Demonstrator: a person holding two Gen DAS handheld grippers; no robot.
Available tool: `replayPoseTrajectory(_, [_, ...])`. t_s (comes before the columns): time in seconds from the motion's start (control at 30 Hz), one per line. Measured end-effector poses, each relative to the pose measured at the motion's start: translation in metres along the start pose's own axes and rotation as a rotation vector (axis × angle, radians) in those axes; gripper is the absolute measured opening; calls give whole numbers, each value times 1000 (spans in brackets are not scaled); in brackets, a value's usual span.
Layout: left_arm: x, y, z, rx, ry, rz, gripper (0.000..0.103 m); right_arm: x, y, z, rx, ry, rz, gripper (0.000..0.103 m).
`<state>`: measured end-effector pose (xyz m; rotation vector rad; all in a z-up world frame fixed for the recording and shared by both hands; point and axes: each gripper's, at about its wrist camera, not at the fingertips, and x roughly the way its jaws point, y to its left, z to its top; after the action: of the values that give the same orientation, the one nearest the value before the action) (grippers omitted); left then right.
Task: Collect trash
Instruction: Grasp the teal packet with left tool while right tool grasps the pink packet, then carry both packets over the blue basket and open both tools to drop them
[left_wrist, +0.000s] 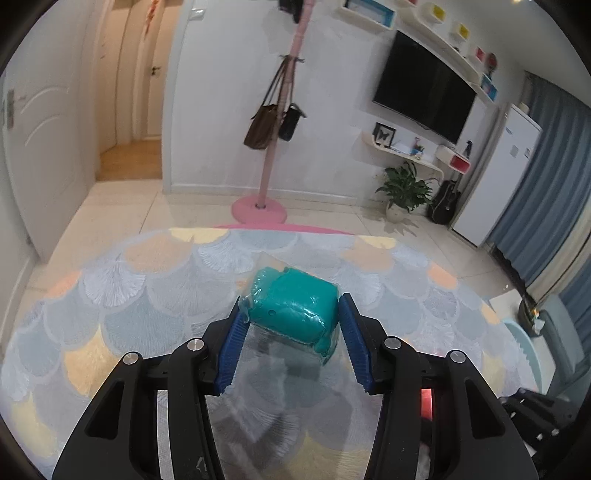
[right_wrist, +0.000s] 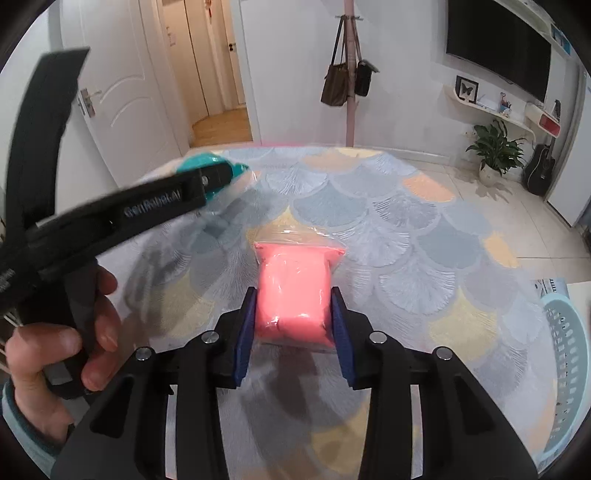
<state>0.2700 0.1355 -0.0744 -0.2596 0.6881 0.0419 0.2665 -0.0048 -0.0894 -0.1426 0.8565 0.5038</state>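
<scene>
Progress: I'm reading this as mid-task. Both packets are gripped, neither is binned yet.
Left gripper: I'm clamping it on the teal packet; blue pads are pressing both sides, about a packet-width apart. The plastic wrap is crinkling at the left pad.
Teal packet: it's sitting just above the patterned tablecloth, prob lifted; I can't tell for sure.
Left hand: it's wrapping round the left gripper's handle, seen in the right cam.
Right gripper: I'm squeezing it on the pink packet, w/ pads on both flanks, narrower gap than the left.
Pink packet: its far end is hanging fwd past the fingertips, over the cloth.
Basket: pale blue, at the table's right edge, near the right gripper; looks like the drop spot.
Left to do: I'm guessing both packets are going over to the basket, pink one first since it's closer.
</scene>
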Motion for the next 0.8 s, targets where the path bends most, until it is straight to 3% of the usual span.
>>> replayPoseTrajectory(0.17, [-18,-37,1,62,-6,-82,47,-50,-35,-3,50,-85,-47,35])
replayPoseTrajectory(0.47, [-51,-152,-8,229,-40,-241,47,-135,-129,-27,179,-198,-219,35])
replayPoseTrajectory(0.67, [-34,-228,-26,307,19,-315,47,-157,-208,-53,305,-164,-306,35])
replayPoseTrajectory(0.8, [-15,-265,-42,341,84,-358,47,-153,-260,-79,428,-91,-306,35])
